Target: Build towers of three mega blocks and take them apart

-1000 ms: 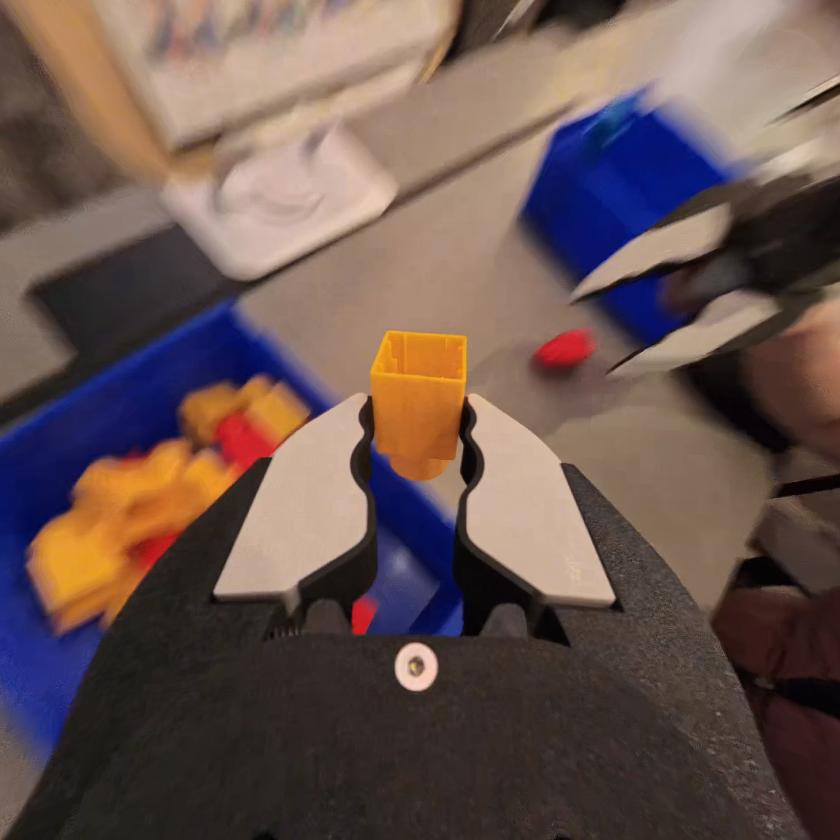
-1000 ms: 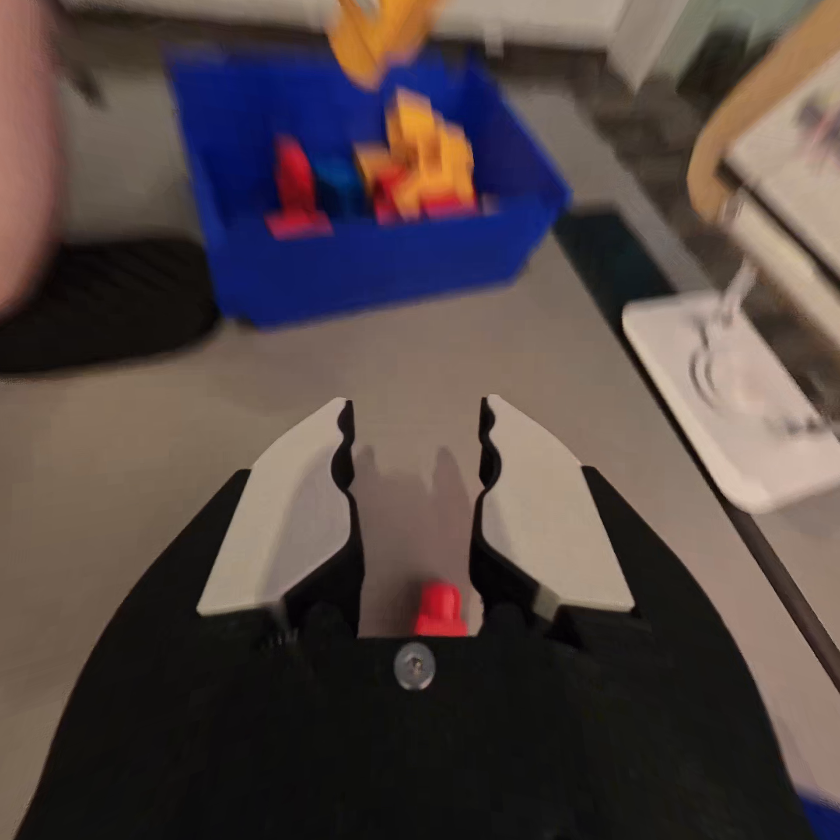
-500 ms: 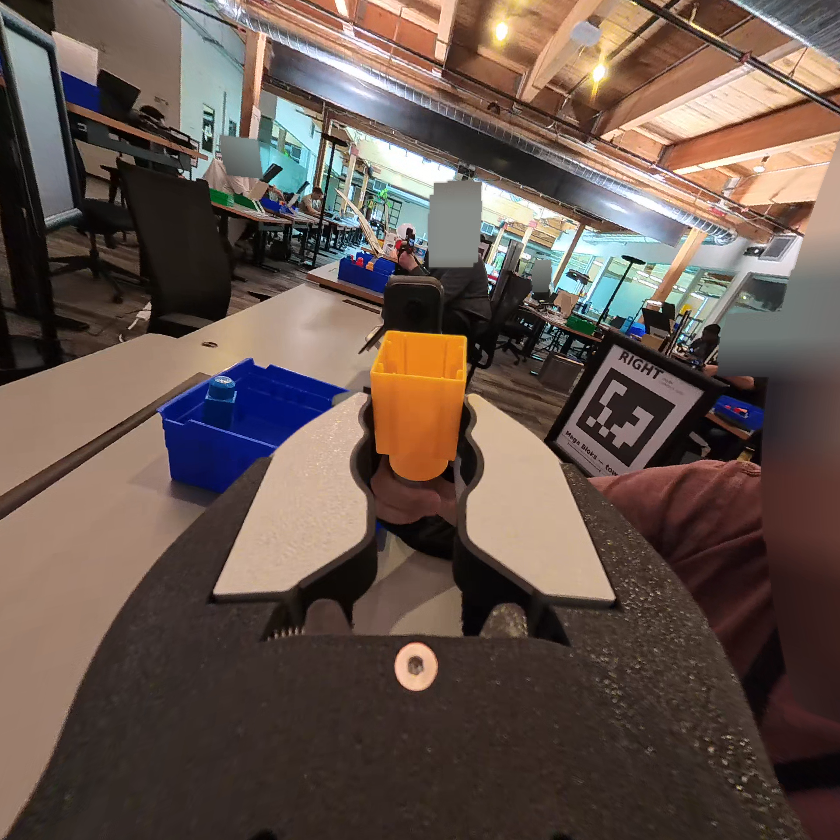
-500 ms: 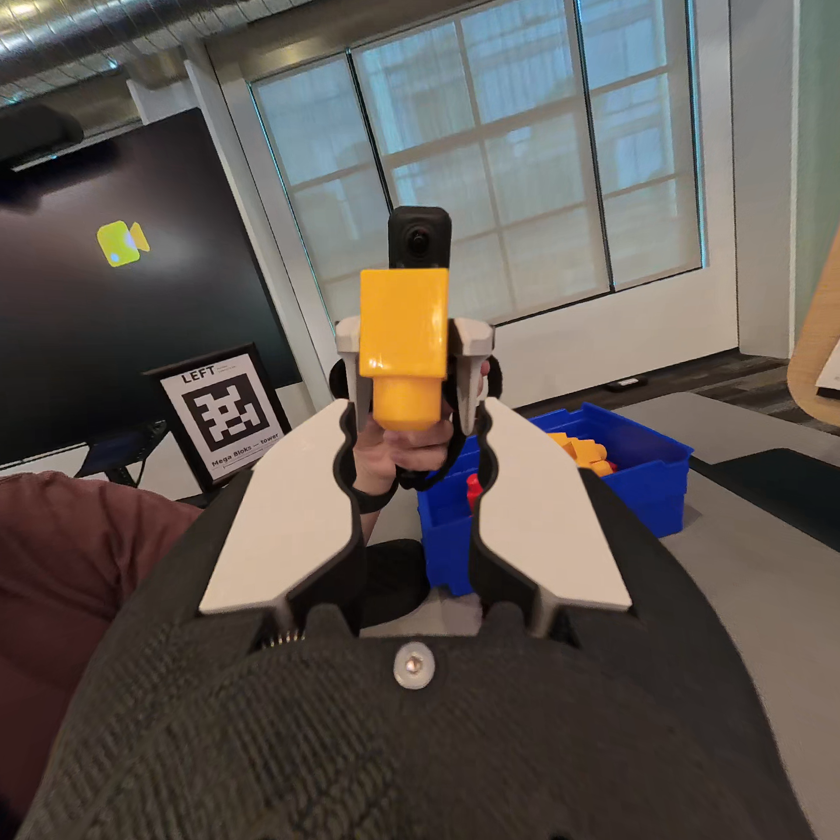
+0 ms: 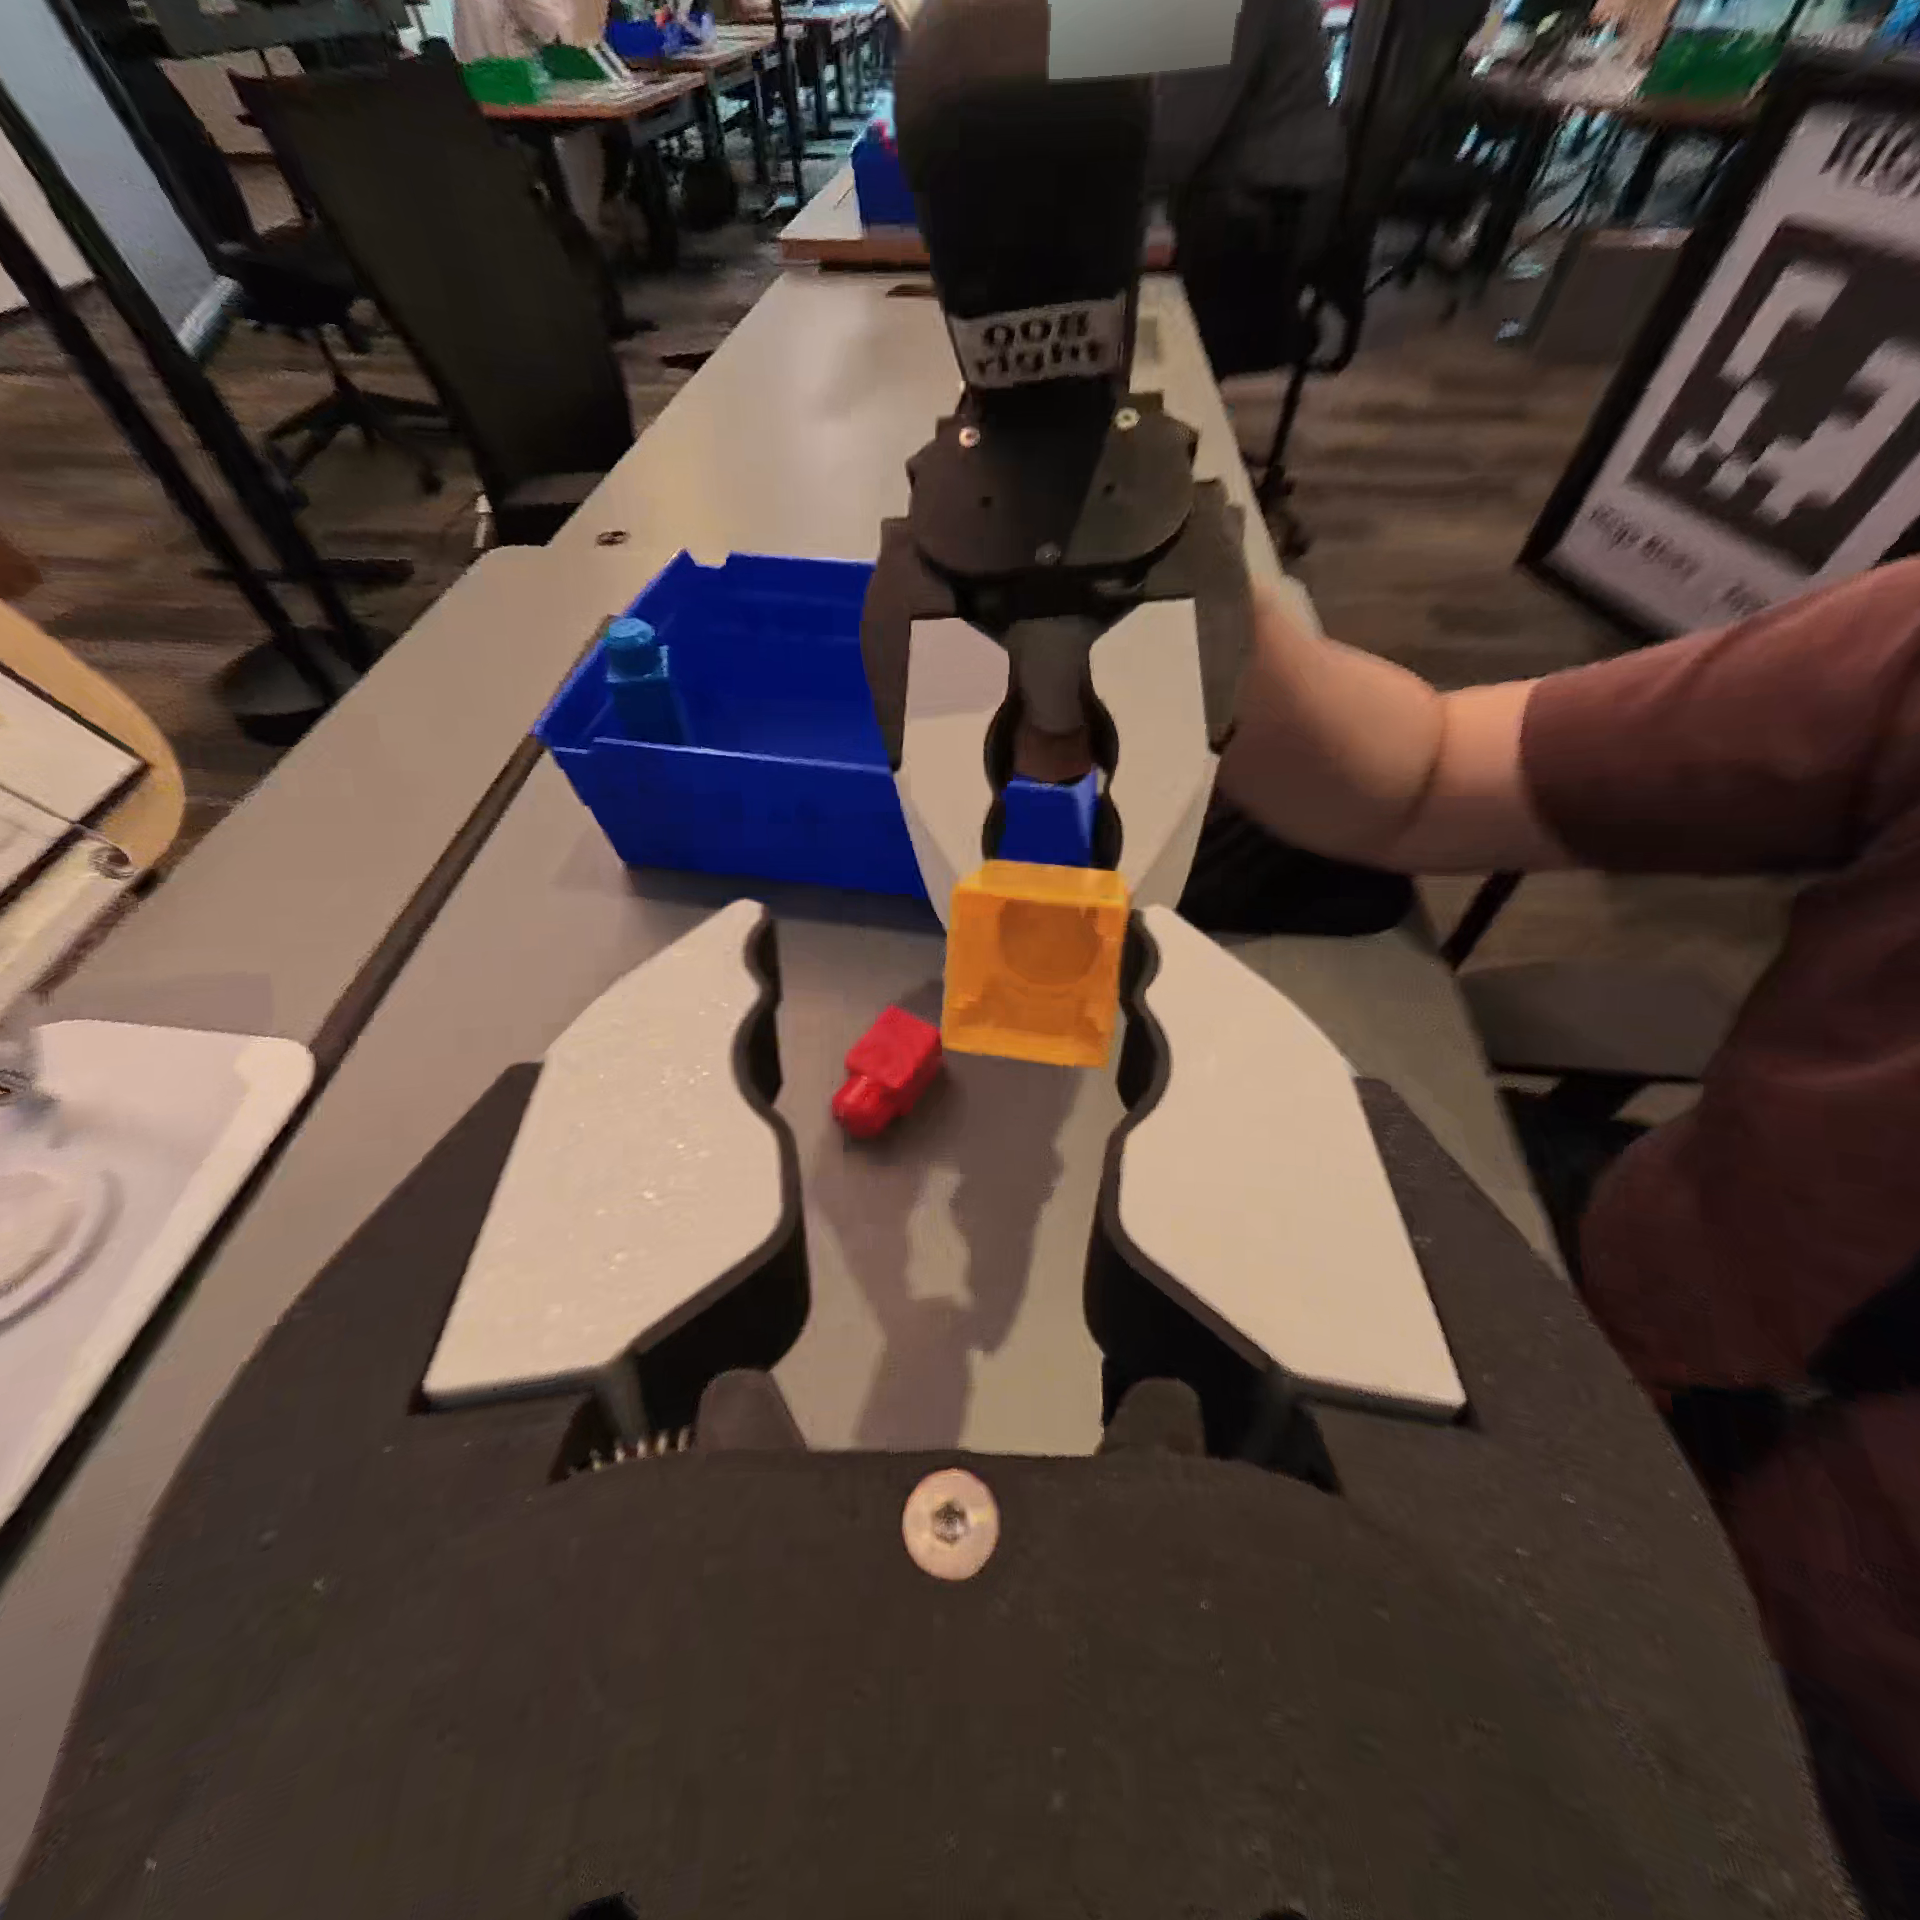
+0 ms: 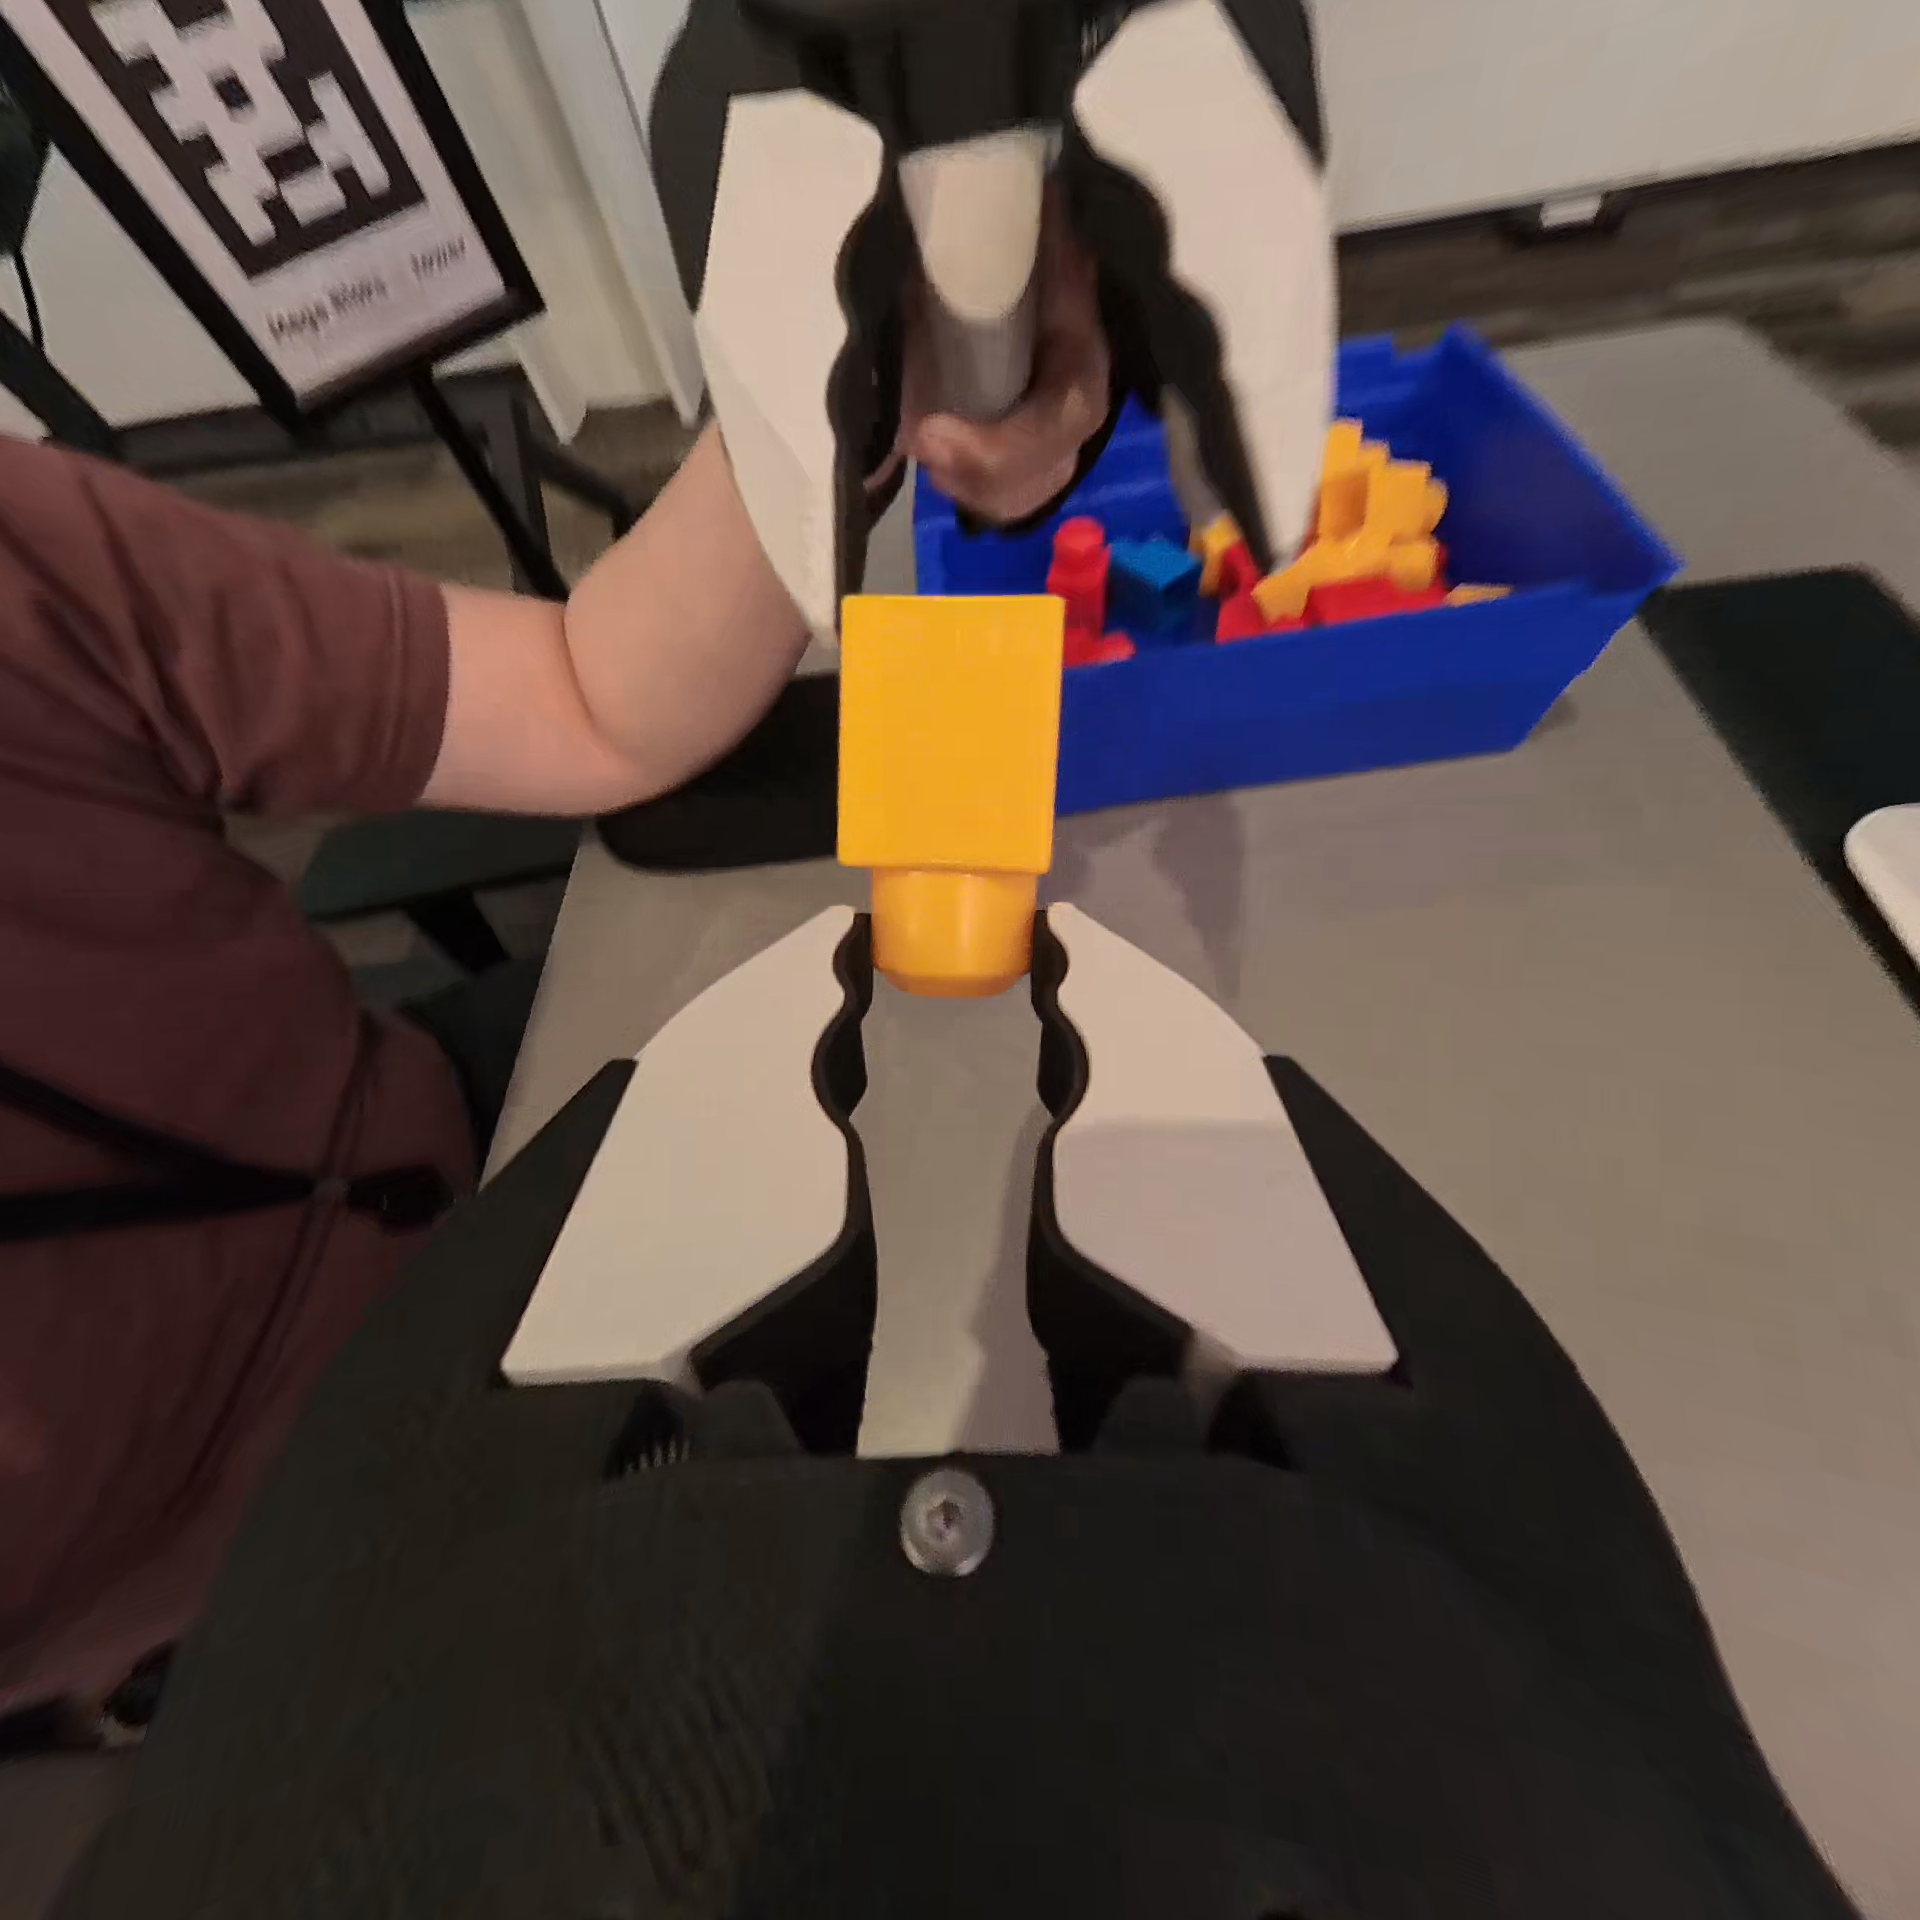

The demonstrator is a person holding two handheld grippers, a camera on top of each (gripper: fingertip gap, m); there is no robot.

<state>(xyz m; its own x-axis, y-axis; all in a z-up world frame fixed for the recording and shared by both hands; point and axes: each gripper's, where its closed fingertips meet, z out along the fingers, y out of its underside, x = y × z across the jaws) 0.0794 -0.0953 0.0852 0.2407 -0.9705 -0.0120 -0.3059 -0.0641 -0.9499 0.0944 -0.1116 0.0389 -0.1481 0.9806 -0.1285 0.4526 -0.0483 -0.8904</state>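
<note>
A yellow block (image 6: 945, 727) hangs in the air over the grey table (image 6: 1351, 1039) between my two grippers. My right gripper (image 6: 951, 935) is shut on its round stud, and both pads press on it. In the left wrist view the block's hollow underside (image 5: 1034, 961) faces me, with the right gripper (image 5: 1049, 831) behind it. My left gripper (image 5: 951, 935) is open wide. The block lies close by its right finger (image 5: 1247, 1143) and far from its left finger. A red block (image 5: 888, 1070) lies on its side on the table below.
A blue bin (image 5: 727, 790) with a blue block (image 5: 639, 675) stands beyond the red block. A second blue bin (image 6: 1351, 707) holds several yellow, red and blue blocks. A white stand base (image 5: 104, 1195) is at left. The person's arm (image 5: 1403, 758) reaches in from the right. Spacing between my two grippers at the tips: around 6 centimeters.
My left jaws opened and let go of the yellow block. My right jaws closed on its stud. Both views tilted down from the room toward the table.
</note>
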